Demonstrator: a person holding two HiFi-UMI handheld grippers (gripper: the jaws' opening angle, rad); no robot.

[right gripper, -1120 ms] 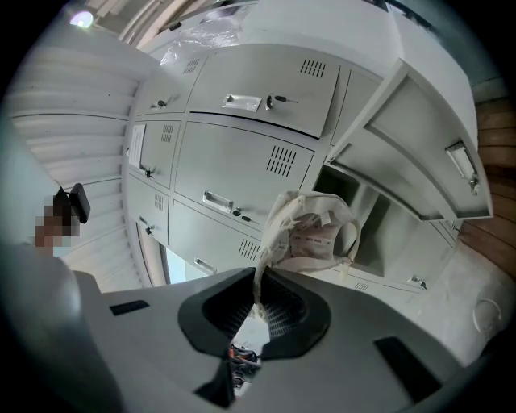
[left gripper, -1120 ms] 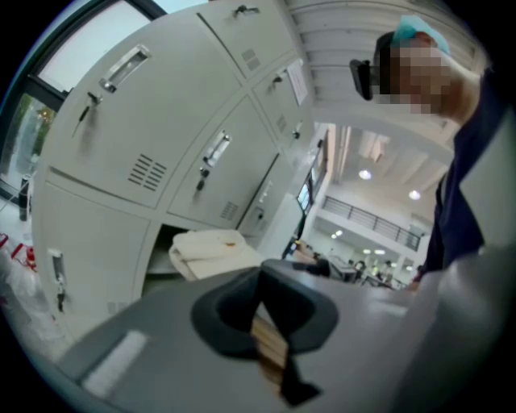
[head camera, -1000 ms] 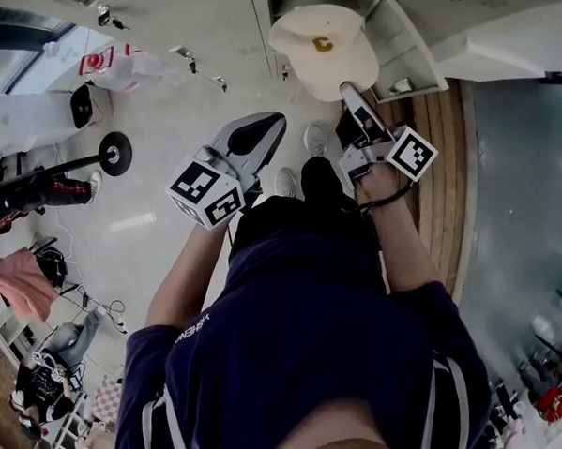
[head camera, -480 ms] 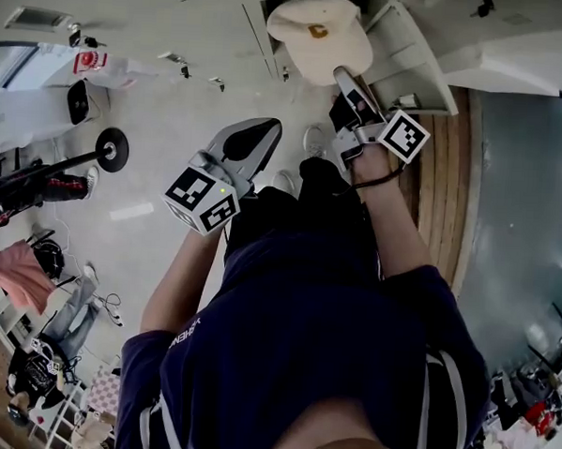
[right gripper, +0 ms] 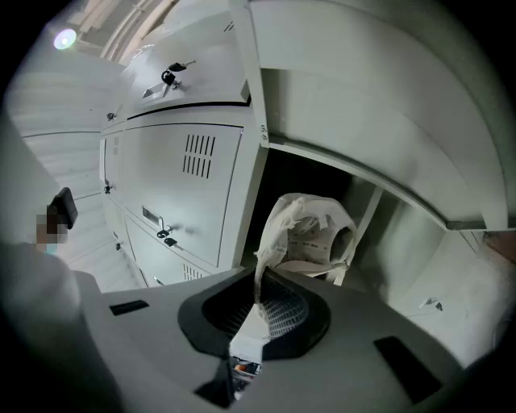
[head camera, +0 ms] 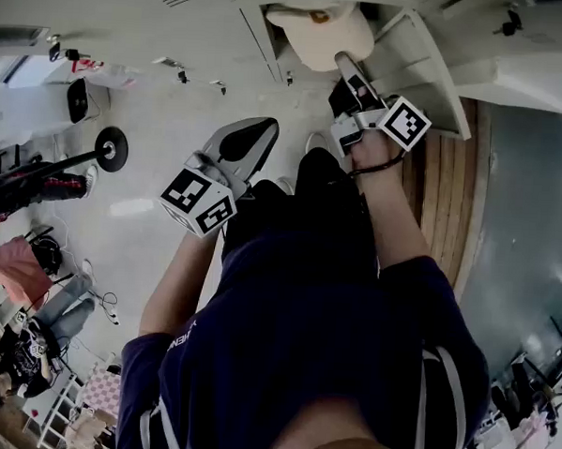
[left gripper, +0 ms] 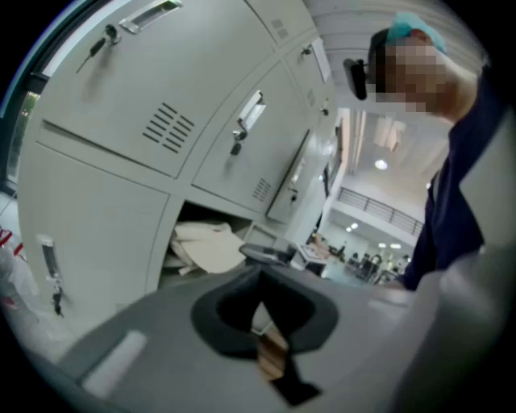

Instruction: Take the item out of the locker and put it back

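While right gripper (right gripper: 256, 305) pinches cream cap (right gripper: 310, 234) by brim edge, cap sits at mouth of open locker compartment (right gripper: 290, 173), underside facing gripper, crown toward dark interior. Locker door (head camera: 426, 62) swung open at right. Left gripper (left gripper: 260, 314) lower, at left, facing closed locker doors (left gripper: 161, 121), jaws pressed together, nothing between.
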